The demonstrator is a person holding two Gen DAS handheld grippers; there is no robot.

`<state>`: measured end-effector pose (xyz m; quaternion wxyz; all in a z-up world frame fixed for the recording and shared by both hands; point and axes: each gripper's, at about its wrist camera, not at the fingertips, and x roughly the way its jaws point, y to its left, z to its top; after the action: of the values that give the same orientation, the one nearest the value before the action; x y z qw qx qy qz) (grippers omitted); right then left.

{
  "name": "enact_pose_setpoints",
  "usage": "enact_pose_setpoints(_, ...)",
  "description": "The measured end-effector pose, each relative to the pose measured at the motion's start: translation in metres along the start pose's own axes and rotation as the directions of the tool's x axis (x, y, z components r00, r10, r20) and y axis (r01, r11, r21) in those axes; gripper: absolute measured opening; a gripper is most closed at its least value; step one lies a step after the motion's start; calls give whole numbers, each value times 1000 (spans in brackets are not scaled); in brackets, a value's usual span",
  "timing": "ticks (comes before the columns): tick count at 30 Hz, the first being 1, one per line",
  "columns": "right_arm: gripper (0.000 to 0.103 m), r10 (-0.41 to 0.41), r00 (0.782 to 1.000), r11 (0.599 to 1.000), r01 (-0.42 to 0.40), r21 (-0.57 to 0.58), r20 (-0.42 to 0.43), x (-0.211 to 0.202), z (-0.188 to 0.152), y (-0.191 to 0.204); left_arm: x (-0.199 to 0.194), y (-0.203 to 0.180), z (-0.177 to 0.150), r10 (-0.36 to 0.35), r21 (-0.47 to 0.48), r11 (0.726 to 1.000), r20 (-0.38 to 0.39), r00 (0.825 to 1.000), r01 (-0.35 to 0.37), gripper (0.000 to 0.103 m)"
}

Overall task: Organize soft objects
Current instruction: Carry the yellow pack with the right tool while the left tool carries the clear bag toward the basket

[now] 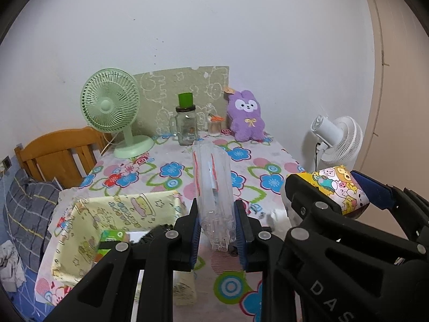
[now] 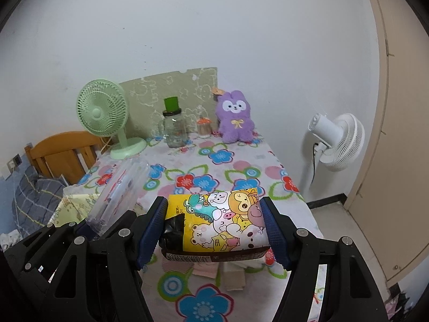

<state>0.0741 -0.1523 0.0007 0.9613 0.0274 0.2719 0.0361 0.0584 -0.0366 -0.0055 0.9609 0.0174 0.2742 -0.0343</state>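
Note:
My left gripper is shut on a clear plastic packet with red stripes, held above the flowered table; the packet also shows in the right wrist view. My right gripper is shut on a yellow cartoon-printed pack, held above the table; the pack shows at the right of the left wrist view. A pale yellow fabric basket sits at the table's left front, with a green box inside. A purple plush rabbit stands at the back.
A green desk fan, a glass jar with a green lid and a small toothpick jar stand along the back. A white floor fan stands right of the table. A wooden chair and bedding are on the left. Folded cloths lie under the pack.

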Motion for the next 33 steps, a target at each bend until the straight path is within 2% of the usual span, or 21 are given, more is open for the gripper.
enact_pose_setpoints(15,73,56,998,998,-56,-24,9,5,11,48,-6,46,6,27,-7,1000,20,999,-27,22)
enact_pose_setpoints(33,73,135,990,987,-139,-79,-43,34,6,103,11,100,-5,77,-45,996,-40,996,-79,22)
